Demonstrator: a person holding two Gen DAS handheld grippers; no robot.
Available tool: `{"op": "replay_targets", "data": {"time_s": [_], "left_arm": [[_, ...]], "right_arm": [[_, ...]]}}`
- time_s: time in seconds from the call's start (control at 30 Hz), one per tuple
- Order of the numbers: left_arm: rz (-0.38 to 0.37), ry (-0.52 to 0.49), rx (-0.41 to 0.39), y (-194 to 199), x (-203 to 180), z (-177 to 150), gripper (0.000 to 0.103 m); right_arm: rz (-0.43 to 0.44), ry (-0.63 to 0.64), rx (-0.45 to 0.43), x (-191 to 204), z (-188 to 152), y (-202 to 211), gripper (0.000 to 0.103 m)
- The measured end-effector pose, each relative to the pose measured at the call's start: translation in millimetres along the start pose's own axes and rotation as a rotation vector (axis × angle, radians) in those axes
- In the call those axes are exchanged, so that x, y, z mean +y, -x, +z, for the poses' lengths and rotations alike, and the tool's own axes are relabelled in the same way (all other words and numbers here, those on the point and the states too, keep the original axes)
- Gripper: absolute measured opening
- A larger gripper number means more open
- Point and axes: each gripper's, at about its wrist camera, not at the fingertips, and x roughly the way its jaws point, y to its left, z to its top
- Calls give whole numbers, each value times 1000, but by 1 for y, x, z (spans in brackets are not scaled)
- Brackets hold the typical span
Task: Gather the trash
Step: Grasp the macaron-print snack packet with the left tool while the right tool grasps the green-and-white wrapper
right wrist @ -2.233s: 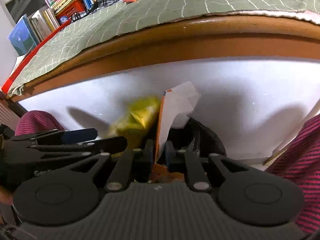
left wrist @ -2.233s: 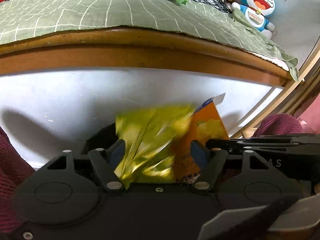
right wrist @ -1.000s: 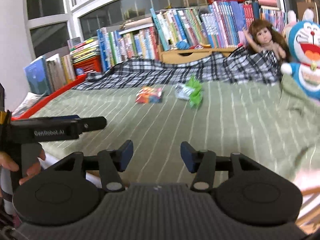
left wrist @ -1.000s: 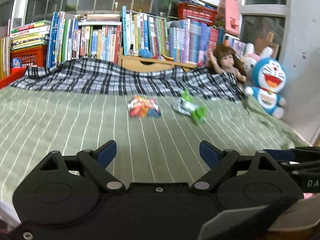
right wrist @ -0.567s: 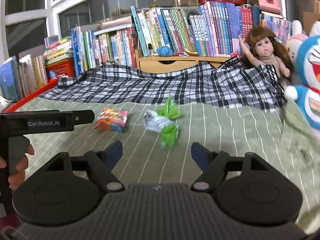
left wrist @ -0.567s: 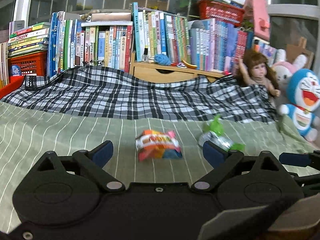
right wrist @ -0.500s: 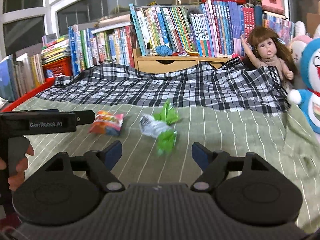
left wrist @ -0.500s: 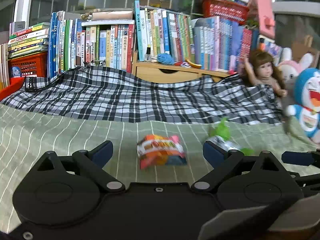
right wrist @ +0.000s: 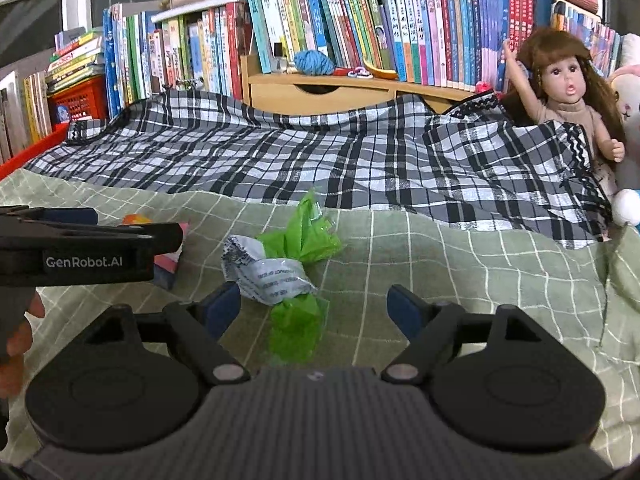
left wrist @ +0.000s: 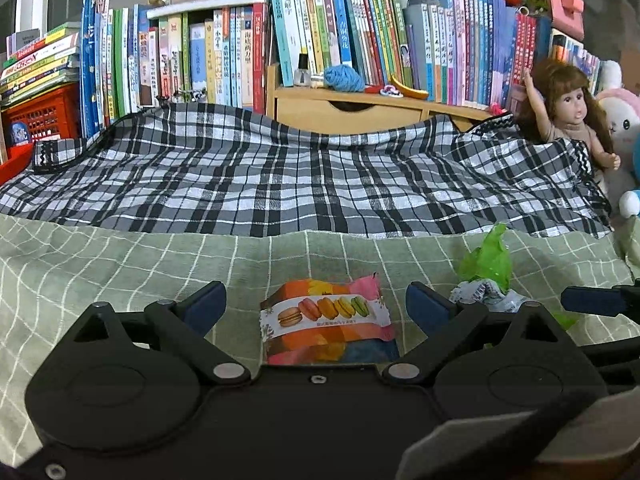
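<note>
An orange and pink snack packet (left wrist: 328,320) with macarons printed on it lies on the green checked bedcover (left wrist: 120,264). My left gripper (left wrist: 316,306) is open around it, pads apart from its sides. A crumpled green and silver wrapper (right wrist: 288,272) lies to its right, also seen in the left wrist view as the green wrapper (left wrist: 486,268). My right gripper (right wrist: 314,306) stands open over that wrapper, whose lower green end lies between the fingers without contact. The left gripper's body (right wrist: 88,252) shows at the left of the right wrist view, partly hiding the snack packet (right wrist: 168,260).
A black and white plaid blanket (left wrist: 304,184) covers the far half of the bed. Behind it stand rows of books (left wrist: 224,52), a wooden drawer box (left wrist: 352,110) and a red crate (left wrist: 40,116). A doll (right wrist: 568,92) and plush toys (left wrist: 624,128) sit at the right.
Both grippers let go of the earlier yellow and orange bags, rose to the bed and moved forward. The snack packet and the green wrapper now lie between their open fingers.
</note>
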Motion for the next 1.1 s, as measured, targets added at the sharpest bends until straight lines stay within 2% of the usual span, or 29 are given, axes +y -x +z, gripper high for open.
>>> {"op": "replay_targets", "data": {"time_s": [0.3,0.53,0.73,0.83,0.9,1.0,1.07,1.1], "left_arm": [[3,18,37,-19,-2,-3,96],[-2,1,36,-22,-6,-6,95],[-15,12,40,-24,-8,-6,90],[-20,14,43,-25,-8,-6,83],[-20,13,43,-25,-8,-6,73],[-19,10,45,-25,-9,-6,62],[-19,9,45,-24,-10,-6,58],[-21,6,44,-23,-10,-6,54]], "right_arm": [[20,0,25,3,1,-15,88],[38,11,21,7,3,-17,88],[58,31,15,13,2,-17,88],[69,38,14,16,2,-18,86],[74,41,12,18,2,-19,84],[88,49,7,22,2,-17,76],[91,61,4,25,2,-16,62],[94,65,1,26,1,-15,60]]}}
